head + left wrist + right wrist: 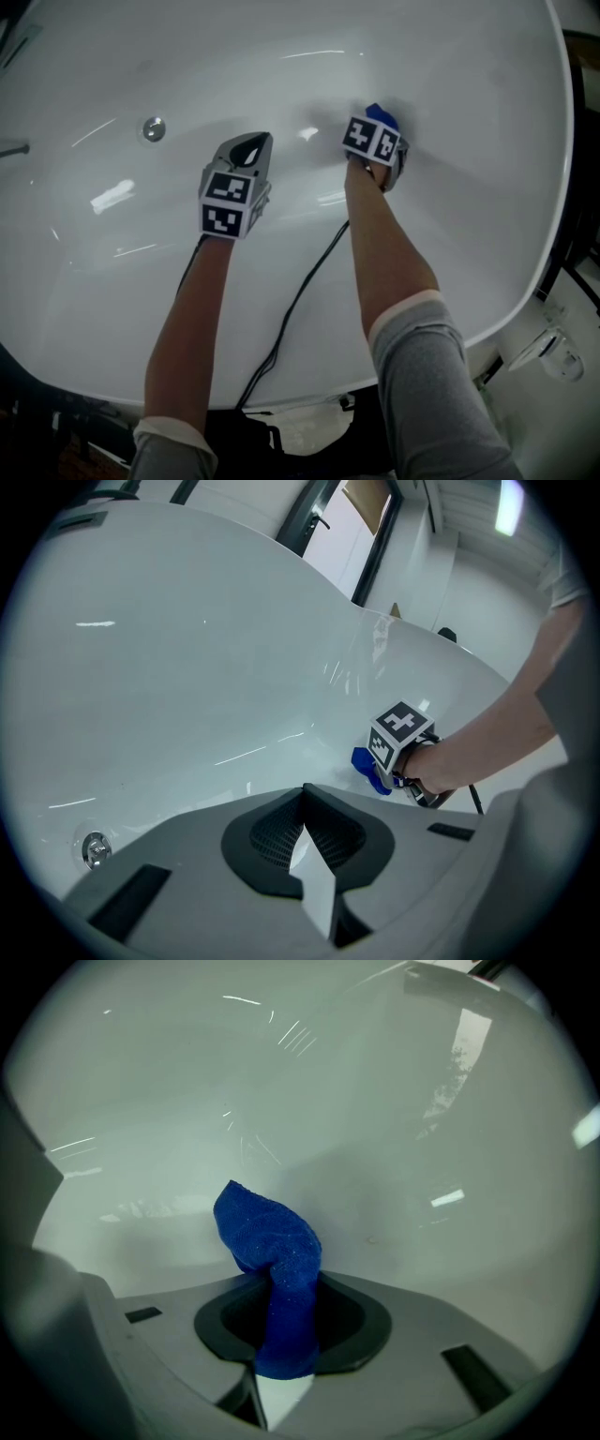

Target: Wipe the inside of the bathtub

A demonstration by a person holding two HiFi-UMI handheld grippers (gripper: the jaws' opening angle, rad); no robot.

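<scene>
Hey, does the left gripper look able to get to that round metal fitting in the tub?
Probably yes. The left gripper, fingers shut and empty, is inside the bathtub, with only bare white surface between it and the metal fitting.

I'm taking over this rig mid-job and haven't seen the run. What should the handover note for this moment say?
Left gripper: jaws together, holding nothing, hovering over the bathtub floor, to the right of the drain.
Right gripper: shut on the blue cloth, whose bunched end sticks out ahead of the jaws, close to the tub's inner surface. Contact can't be confirmed.
Done: the cloth is gripped and inside the tub. The white surface shows no streaks or dirt, so how much has been wiped can't be told.
Left: probably wiping across the floor and walls with the right gripper.
</scene>
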